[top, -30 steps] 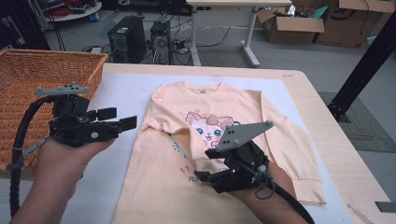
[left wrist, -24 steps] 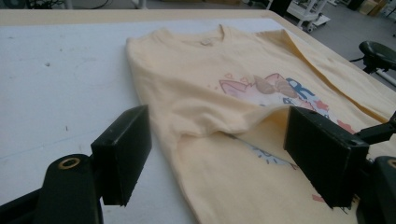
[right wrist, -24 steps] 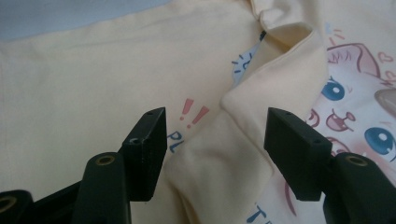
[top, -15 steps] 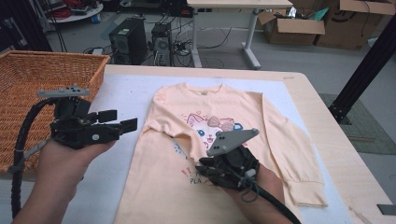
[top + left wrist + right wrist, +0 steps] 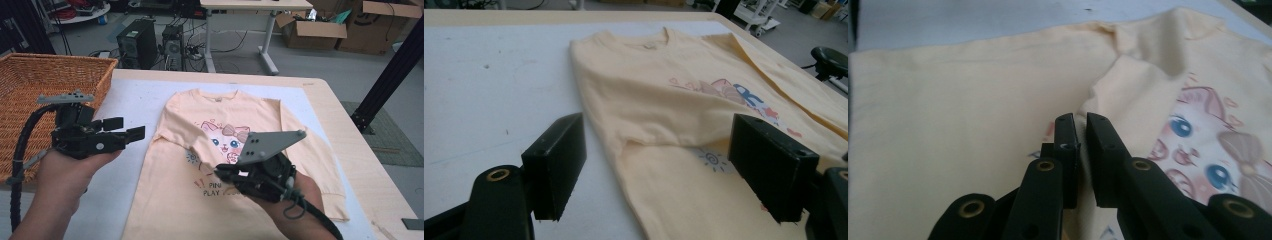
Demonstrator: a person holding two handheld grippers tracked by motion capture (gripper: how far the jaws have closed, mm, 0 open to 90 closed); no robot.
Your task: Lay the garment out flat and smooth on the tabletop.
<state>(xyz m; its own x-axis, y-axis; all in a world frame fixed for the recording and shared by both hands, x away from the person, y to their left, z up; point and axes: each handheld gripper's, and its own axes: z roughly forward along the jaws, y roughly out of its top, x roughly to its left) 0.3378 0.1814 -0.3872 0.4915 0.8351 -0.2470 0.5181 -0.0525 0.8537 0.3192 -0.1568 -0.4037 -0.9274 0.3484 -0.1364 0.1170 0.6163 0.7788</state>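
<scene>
A: Status of the right tool (image 5: 222, 174)?

B: Its jaws have just been closing; they now pinch a raised fold of the peach long-sleeved cotton sweatshirt (image 5: 220, 125), which lies flat on the white-covered surface (image 5: 130, 100); a fold can begin.

A: Left tool (image 5: 125, 131)?

B: Open; holding nothing; poised beside the garment's left sleeve.

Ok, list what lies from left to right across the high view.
Wicker basket → left hand-held gripper → peach sweatshirt → right hand-held gripper → bare wooden table edge.
</scene>
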